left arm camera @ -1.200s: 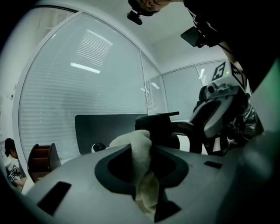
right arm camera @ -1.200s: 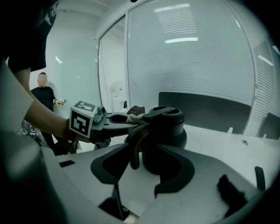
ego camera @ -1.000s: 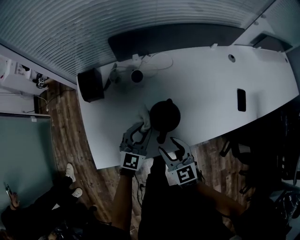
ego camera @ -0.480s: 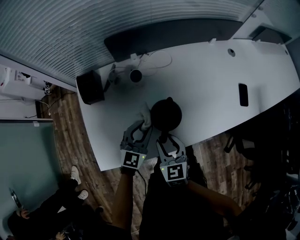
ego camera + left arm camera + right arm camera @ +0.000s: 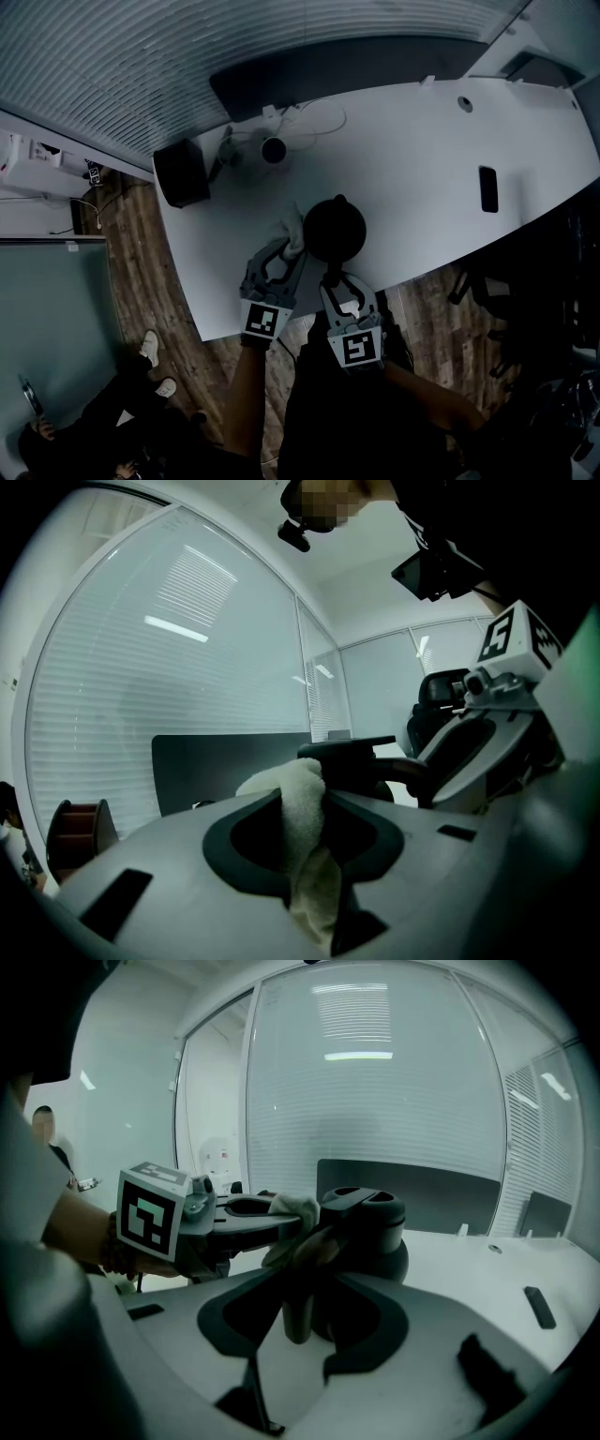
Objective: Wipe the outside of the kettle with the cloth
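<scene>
Between the clenched jaws of your left gripper (image 5: 302,846) sits the one cloth (image 5: 300,794). It is bunched against the left side of the single kettle (image 5: 335,228), so this hand is nearer the wiping surface. Your right gripper (image 5: 298,1340) has just been closing, with the kettle's handle (image 5: 328,275) between its jaws but apparently not yet pinched. That handle runs from the body back toward you.

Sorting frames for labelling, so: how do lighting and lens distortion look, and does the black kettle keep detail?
Head view: dim, table edges bowed, kettle a featureless blob. Left gripper view: strong fisheye curve on the window frames, cloth sharp, pale. Right gripper view: light strips glare on the glass, kettle nearly a silhouette.
</scene>
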A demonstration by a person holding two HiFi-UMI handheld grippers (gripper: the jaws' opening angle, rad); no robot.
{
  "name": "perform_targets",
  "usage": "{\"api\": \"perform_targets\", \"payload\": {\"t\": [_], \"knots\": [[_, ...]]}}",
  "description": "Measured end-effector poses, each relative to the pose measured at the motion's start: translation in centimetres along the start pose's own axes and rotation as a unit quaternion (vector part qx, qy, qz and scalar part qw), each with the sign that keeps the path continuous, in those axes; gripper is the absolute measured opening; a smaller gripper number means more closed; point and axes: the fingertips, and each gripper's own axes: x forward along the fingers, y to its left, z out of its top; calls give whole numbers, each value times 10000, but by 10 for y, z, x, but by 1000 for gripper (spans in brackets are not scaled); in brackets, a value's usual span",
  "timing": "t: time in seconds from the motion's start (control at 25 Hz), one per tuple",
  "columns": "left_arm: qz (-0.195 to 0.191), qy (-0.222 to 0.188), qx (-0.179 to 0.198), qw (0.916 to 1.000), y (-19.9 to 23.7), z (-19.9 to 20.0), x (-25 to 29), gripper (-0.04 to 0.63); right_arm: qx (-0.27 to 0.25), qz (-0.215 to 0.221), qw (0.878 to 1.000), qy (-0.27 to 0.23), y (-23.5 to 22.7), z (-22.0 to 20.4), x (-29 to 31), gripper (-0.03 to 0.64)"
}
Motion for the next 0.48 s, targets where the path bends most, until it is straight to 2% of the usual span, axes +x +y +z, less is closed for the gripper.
{"api": "perform_targets", "payload": {"t": [0.12,0.28,0.48], "knots": [[-106,-29,-305,9995,-4,-6,6,110,-22,23,10000,18,0,0,0,143],[-142,-149,-1085,9939,-5,-22,4,110,-14,120,9999,12,2,0,1,143],[-234,-245,-1318,9907,-9,-33,3,110,-32,287,9995,-128,-4,-1,-3,140]]}}
